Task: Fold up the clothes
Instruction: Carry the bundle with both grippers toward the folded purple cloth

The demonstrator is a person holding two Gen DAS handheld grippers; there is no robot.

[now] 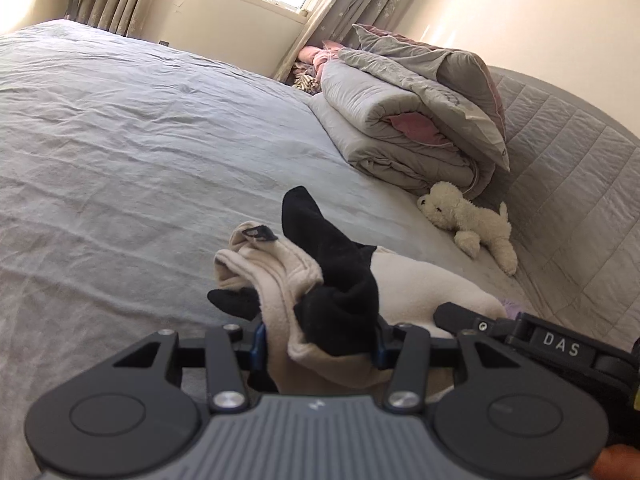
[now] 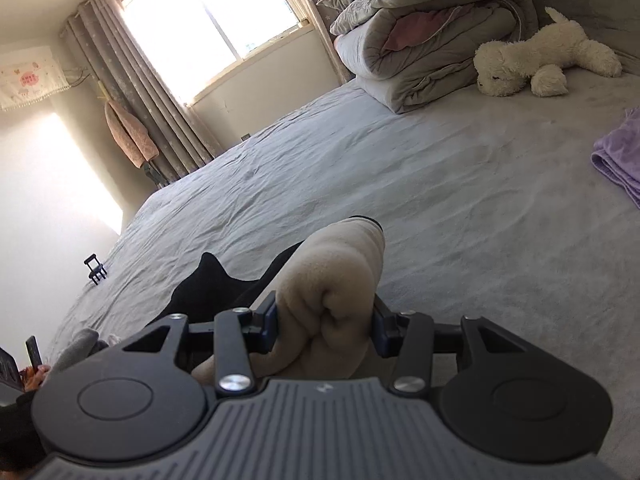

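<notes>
Left wrist view first: the cream-and-black garment [image 1: 340,292] sits bunched up right at the left gripper [image 1: 318,344], whose jaws stand about half-closed and pinch a thick wad of cream fleece and black cloth between the pads. A small dark label [image 1: 258,234] pokes up from a cream fold, and a black point of fabric sticks up above the bundle. From the right wrist view, the right gripper [image 2: 324,320] does the same job on its end: jaws roughly half-way in, clamped on a rolled lump of the cream fleece, with the black part trailing off to the left.

So both ends of the garment are gripped, and the piece hangs crumpled between the two tools, just over the grey bed [image 1: 140,140]. No neat fold shows anywhere on it; my read is that this item is only at the pick-up-and-spread stage, with the flattening and all the folds yet to come.

Moving outward: a purple cloth [image 2: 618,160] lies on the bed off to the right, looking loosely laid, possibly another item waiting or already handled; I cannot tell which. Further back, a cream plush dog [image 2: 548,56] lies beside a stack of rolled grey quilts [image 1: 416,120] by the headboard. The wide middle of the bed gives plenty of room to lay the garment out.
</notes>
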